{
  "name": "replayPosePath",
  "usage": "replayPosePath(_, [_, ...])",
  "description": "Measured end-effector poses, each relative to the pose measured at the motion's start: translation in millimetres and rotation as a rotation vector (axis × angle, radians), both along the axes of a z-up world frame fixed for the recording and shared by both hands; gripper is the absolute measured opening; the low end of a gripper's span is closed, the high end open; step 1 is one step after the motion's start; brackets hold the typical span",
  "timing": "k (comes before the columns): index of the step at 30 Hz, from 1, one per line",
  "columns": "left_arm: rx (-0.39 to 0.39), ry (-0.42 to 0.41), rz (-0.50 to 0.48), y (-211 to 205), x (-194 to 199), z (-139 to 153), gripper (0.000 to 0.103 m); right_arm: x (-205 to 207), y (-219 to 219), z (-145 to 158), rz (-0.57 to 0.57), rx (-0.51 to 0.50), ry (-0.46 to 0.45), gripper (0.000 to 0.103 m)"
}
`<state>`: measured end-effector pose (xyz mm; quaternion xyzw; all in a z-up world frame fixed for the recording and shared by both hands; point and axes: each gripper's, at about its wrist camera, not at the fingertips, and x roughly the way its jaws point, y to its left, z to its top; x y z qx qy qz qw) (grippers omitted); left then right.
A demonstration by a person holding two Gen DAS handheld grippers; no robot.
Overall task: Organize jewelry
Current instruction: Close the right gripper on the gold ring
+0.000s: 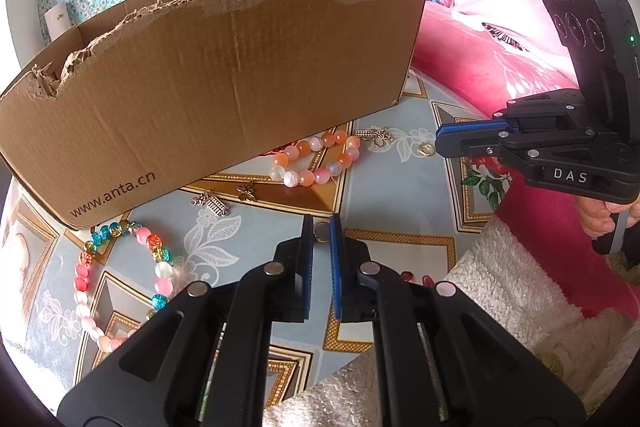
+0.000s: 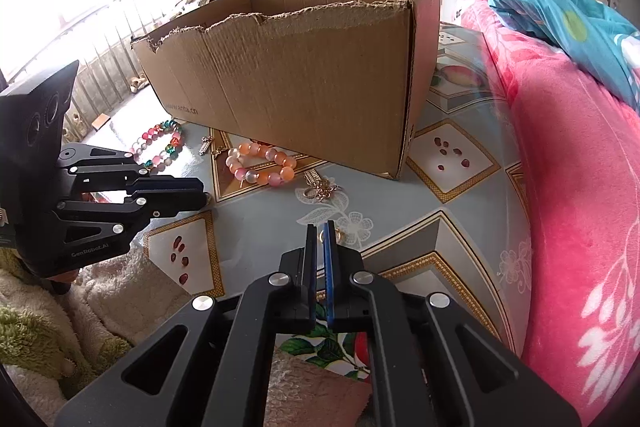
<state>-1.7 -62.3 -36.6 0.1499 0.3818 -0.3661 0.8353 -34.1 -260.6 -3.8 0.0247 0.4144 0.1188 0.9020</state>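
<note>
One torn cardboard box stands at the far side of the desk. Two bead bracelets lie near it: an orange and pink bracelet just beside the box, and a colourful bracelet further left. Two small charms lie between them. The left gripper has its fingers almost shut on one small ring. The right gripper has its fingers nearly shut too, with one gold ring at the tips; I cannot tell if it is pinched.

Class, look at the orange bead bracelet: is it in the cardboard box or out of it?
Out. The orange bead bracelet lies on the tabletop just in front of the cardboard box.
</note>
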Motion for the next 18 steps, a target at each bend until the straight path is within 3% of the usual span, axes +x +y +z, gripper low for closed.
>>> replayPosePath(3, [0.003,-0.001,0.0,-0.7,-0.2,0.0,0.007,-1.0,-1.1,-0.1,0.011,-0.015,0.003,0.016])
replayPosePath(13, [0.016,-0.007,-0.012,-3.8,0.5,0.6,0.007,12.8,0.5,-7.0,0.131,-0.078,0.027,0.017])
replayPosePath(18, [0.016,-0.007,-0.012,-4.5,0.2,0.7,0.007,18.7,-2.6,-7.3,0.182,-0.06,0.031,0.015])
